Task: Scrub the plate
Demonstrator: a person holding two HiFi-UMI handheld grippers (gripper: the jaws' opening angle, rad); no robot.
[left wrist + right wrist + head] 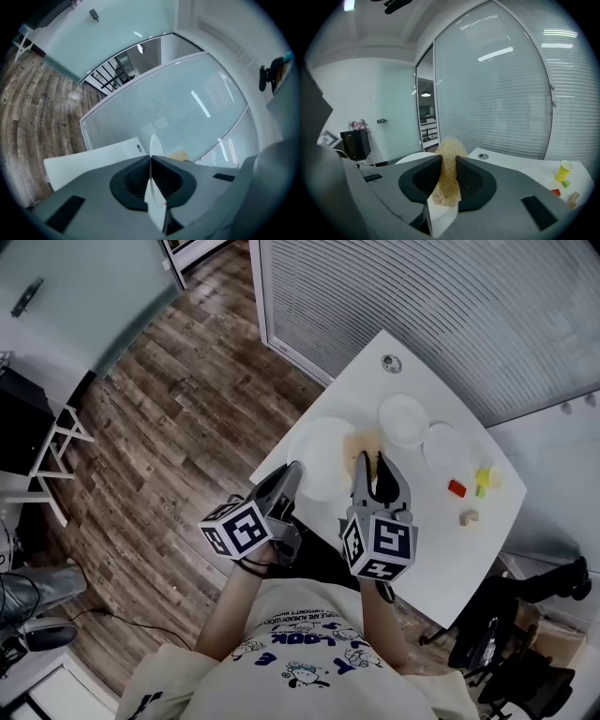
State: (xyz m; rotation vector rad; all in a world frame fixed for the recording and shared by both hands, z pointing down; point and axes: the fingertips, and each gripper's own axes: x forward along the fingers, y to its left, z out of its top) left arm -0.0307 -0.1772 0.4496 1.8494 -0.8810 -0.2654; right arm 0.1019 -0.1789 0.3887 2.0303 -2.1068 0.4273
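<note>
The left gripper (292,472) is gripping the white plate (323,460) by its rim, its fingers (133,177) pressing nearly together on the thin edge, and is holding it at the left edge of the table (441,549). Over the table's middle, the right gripper (380,462) is squeezing a tan mesh scrubber (447,173), its fingers (471,180) standing partly apart around it. Two white bowls (403,418) and small coloured blocks (457,487) are sitting toward the table's right side.
</note>
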